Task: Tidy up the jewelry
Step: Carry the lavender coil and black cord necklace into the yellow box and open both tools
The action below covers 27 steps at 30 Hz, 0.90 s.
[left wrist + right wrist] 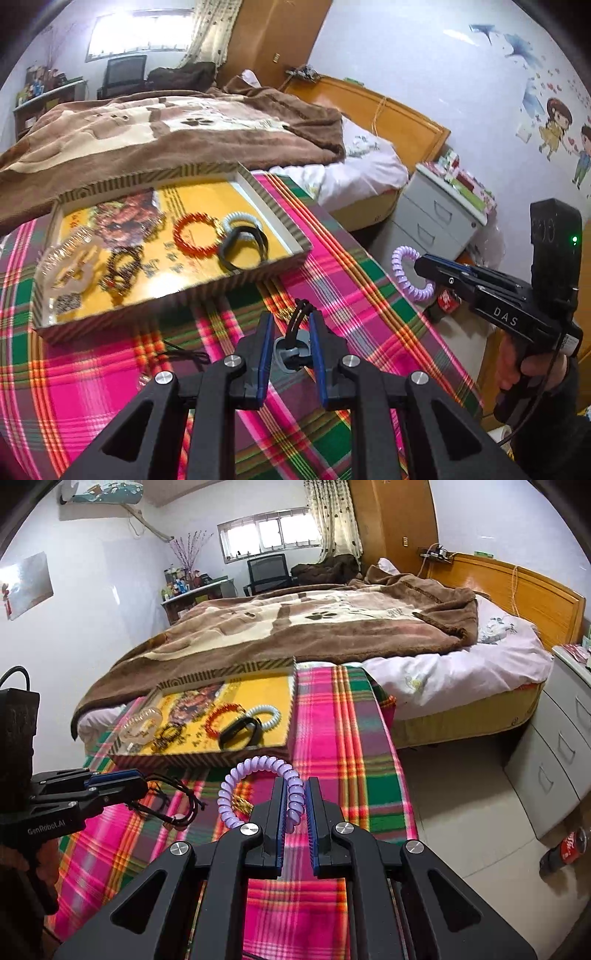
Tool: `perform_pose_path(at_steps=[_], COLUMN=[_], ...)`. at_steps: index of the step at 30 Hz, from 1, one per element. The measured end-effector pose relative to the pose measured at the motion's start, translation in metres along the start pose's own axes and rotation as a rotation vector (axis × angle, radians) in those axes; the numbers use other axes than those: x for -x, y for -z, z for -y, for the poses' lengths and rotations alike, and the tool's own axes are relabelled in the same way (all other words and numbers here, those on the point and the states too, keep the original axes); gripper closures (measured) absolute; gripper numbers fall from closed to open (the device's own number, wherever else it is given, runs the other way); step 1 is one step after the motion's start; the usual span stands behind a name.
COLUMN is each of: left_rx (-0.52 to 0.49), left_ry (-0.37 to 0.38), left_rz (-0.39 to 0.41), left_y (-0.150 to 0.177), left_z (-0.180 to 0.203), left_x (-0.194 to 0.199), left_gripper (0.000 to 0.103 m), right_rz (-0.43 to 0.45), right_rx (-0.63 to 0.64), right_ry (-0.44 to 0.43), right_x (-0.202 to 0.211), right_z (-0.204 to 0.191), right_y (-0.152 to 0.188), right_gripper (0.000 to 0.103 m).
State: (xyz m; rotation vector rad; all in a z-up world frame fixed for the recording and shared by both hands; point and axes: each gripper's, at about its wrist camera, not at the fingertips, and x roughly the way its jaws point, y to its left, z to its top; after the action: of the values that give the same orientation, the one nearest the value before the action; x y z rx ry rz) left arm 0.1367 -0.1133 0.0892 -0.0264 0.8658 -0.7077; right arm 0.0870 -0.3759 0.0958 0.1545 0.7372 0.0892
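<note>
Bedroom walls, a bed under a brown paw-print blanket [295,627] and a wooden headboard [517,587] fill the background; in front, a pink, green and orange plaid cloth [332,716] covers the table. At the left in the right wrist view, the left gripper [146,788] comes in from the side, clenched on a black cord bracelet [173,801] whose loops and a pale bead hang from its tips above the cloth; seen from its own camera, the left gripper [291,328] has the cord and a grey piece pinched between its blue pads. Beyond it lies the striped-rim box tray [280,218] with a yellow printed floor; from left to right it holds a clear piece [70,258], a dark beaded bracelet [122,269], an orange beaded bracelet [195,236], a black band [242,249] and a pale coil hair tie [242,221], the last two overlapping near the tray's right wall. Further right, the right gripper [295,805] is shut on a lilac spiral hair tie [255,786], which stands up from the pads as a loop, held in the air above the cloth, just short of the tray's near wall; from the left camera the same right gripper [421,264] shows with the tie off the table's right edge; grey drawers [432,218] stand beyond.
</note>
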Motion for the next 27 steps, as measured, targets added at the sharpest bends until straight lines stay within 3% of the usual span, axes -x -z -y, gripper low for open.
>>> perform_pose_path(at_steps=[6,12,27], left_rx=[0.029,0.062,0.191], left_ry=[-0.057,-0.106,-0.192], left_rz=[0.055,0.095,0.073], left_y=[-0.027,-0.058,-0.105], left_z=[-0.024,-0.055,-0.152], left_x=[0.018,0.019,-0.054], left_gripper=[0.083,0.083,0.083], right_rz=[0.018,0.004,-0.147], right_rx=[0.012,0.025,-0.002], right_ry=[-0.017,-0.032,-0.047], right_x=[-0.005,-0.038,-0.181], right_z=[-0.008,-0.017,-0.011], right_y=[-0.027,-0.06,-0.117], right_gripper=[0.093,0.093,0.093])
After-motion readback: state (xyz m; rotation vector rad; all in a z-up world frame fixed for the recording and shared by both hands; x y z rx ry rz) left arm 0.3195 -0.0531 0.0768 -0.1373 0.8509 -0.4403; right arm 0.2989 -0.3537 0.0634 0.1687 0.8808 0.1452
